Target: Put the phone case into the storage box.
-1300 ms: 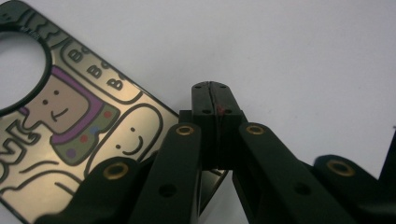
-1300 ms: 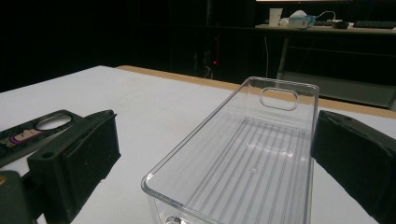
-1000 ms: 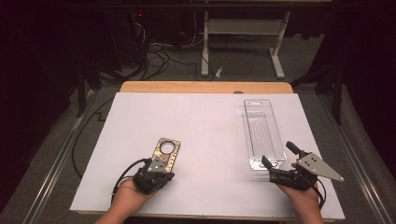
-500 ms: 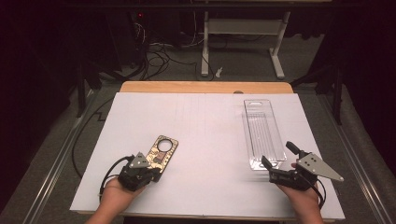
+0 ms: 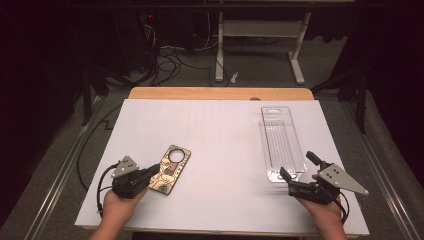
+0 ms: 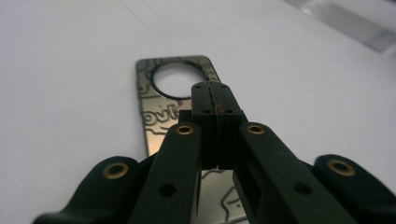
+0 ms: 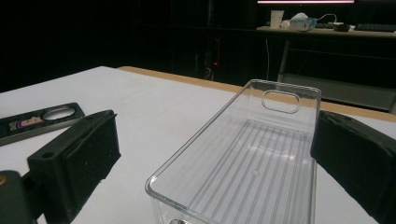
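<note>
A patterned gold-and-black phone case (image 5: 171, 167) with a round camera hole lies flat on the white sheet at the near left. My left gripper (image 5: 153, 172) is shut, its tips at the case's near left end. In the left gripper view the pads (image 6: 215, 88) press together with nothing between them, just over the case (image 6: 154, 112). A clear plastic tray (image 5: 281, 142) lies lengthwise at the right. My right gripper (image 5: 296, 164) is open, one jaw on each side of the tray's near end. In the right gripper view the tray (image 7: 247, 158) sits between the wide pads (image 7: 222, 156), and the case (image 7: 37, 122) lies far left.
The white sheet (image 5: 220, 135) covers the table, with a wooden strip (image 5: 220, 93) at the far edge. Metal rails (image 5: 60, 175) run along both sides. A desk frame (image 5: 260, 45) and cables (image 5: 165, 55) stand on the dark floor beyond.
My left gripper has slid left, from over the case's near end to its near left edge. The case, the tray and the right gripper have stayed put.
</note>
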